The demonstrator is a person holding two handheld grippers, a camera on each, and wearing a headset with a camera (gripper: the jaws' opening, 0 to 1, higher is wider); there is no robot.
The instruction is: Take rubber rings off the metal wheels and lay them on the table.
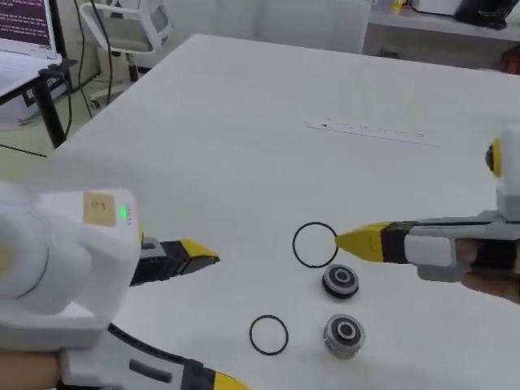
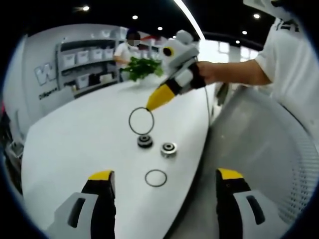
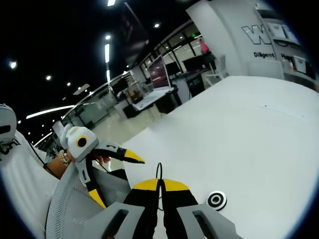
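Observation:
My right gripper (image 1: 340, 240) is shut on a thin black rubber ring (image 1: 314, 244), holding it upright just above the white table (image 1: 244, 146). In the right gripper view the ring (image 3: 159, 172) sticks up from between the closed yellow jaws of that gripper (image 3: 159, 185). Below it lie two metal wheels: a dark-rimmed one (image 1: 340, 280) and a silver-rimmed one (image 1: 344, 333). A second black ring (image 1: 268, 334) lies flat on the table. My left gripper (image 1: 215, 319) is open and holds nothing, to the left of that ring. Its own view shows the loose ring (image 2: 156, 178) ahead of the left gripper (image 2: 164, 175).
A pale ruler-like strip (image 1: 370, 130) lies farther back on the table. A white chair (image 1: 130, 28) and a laptop (image 1: 28, 32) stand beyond the table's far left edge. The table's near edge runs close behind the left gripper.

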